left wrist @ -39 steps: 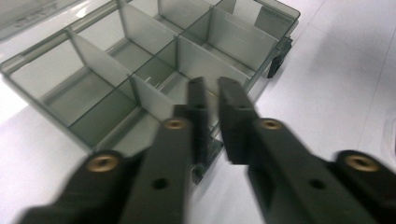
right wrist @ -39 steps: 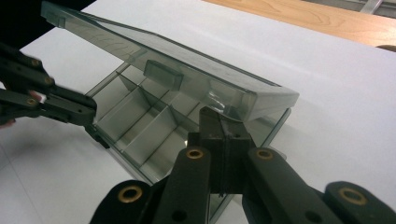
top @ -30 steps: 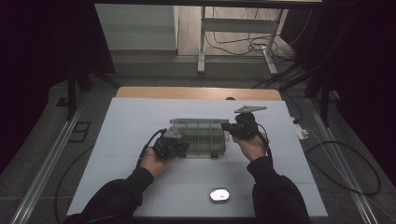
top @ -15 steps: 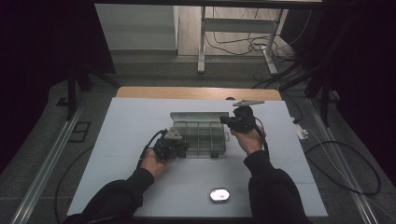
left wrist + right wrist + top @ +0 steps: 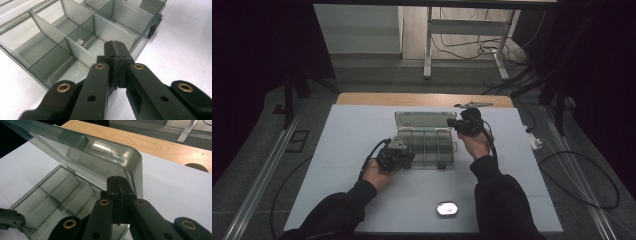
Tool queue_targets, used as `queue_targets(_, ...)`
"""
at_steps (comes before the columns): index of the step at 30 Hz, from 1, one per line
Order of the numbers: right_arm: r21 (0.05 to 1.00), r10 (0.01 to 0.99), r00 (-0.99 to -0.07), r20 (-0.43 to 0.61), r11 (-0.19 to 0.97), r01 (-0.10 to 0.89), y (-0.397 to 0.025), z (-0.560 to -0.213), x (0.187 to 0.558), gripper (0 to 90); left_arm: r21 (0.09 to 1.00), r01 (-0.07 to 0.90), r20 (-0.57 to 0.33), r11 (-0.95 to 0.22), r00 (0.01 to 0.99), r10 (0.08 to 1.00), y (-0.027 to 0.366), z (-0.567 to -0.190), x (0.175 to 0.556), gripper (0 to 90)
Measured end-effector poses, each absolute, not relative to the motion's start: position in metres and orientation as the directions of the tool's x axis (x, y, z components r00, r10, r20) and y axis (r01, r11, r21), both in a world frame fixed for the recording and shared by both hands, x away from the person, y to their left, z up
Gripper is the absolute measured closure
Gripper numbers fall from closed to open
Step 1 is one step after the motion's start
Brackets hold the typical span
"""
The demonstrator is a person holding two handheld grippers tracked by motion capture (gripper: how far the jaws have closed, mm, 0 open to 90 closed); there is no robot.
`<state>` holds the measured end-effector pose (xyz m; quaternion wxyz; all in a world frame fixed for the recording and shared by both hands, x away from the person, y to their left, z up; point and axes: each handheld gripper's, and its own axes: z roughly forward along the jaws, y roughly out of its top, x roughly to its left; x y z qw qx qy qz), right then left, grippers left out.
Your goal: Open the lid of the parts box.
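Jaws of both grippers are pressed together. On the white bench (image 5: 337, 150) the organiser box (image 5: 424, 150) lies at the centre. Its lid (image 5: 100, 162) stands raised at 12 o'clock, and the right gripper (image 5: 117, 185) seems to pinch its edge, probably to swing it open. At 7 o'clock the left gripper (image 5: 115, 51) grips the front wall, I judge to keep the box steady.

My left gripper (image 5: 115, 47) is matte black, with brass-ringed pivot holes. The right gripper (image 5: 117, 182) matches it. My sleeves (image 5: 502, 200) are black.
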<state>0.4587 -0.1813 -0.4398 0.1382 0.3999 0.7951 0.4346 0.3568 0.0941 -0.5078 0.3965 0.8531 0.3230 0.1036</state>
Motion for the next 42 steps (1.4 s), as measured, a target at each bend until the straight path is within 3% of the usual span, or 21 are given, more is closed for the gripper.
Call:
queue_targets(31,0.796,0.804,-0.578,0.143,0.254,0.55,-0.173,-0.45,0.499,89.4,0.741,0.471,-0.087,-0.478,0.773,0.628,0.094,-0.508,0.358,89.1)
queue_targets(42,0.767,0.802,-0.581,0.136,0.286,0.574,-0.169,-0.457,0.501,89.3,0.742,0.48,-0.102,-0.468,0.77,0.63,0.096,-0.507,0.359,89.0)
